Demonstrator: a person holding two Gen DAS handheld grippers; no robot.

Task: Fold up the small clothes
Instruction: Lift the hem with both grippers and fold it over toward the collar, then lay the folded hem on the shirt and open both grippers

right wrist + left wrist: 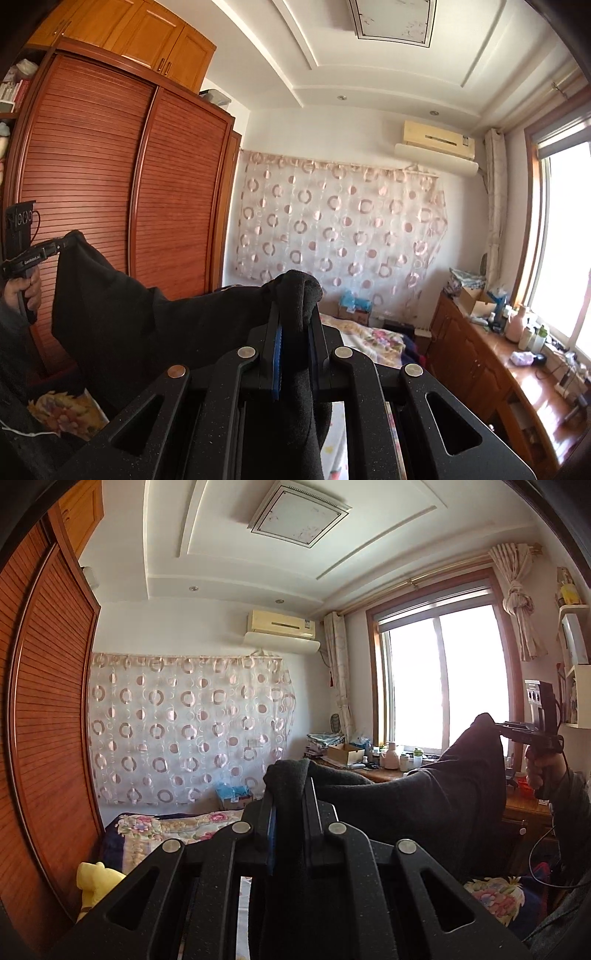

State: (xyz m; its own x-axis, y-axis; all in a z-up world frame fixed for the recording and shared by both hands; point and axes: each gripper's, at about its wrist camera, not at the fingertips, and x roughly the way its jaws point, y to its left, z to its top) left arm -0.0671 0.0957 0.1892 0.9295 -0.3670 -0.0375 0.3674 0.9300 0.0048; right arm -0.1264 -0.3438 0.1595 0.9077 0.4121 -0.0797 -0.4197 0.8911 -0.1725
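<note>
Left wrist view: jaws closed tight on a bunched corner of the black garment [424, 797], cloth wadded between the fingers of the left gripper [290, 775]. The garment runs from there up and right to a second corner, pinched by the right gripper [496, 725], so it hangs in the air well above the floral bedspread [166, 825]. A yellow plush toy [96, 882] lies at the bed's near-left edge, beside the slatted wardrobe [51, 709]. A cluttered desk [373, 771] stands under the window [443, 679].

Right wrist view: jaws likewise clamped on black cloth, which spills down between the fingers of the right gripper [295, 291]. The garment [147, 325] sags leftward to the left gripper [64, 242], held at its tip.

Assessment: the piece is lifted and spread by two corners, with slack between them; no fold is made. The next move calls for drawing the corners apart to take up slack, then lowering flat onto the bed. Open bedspread lies ahead; wardrobe bounds one side, desk the other; keep clear of the toy.
</note>
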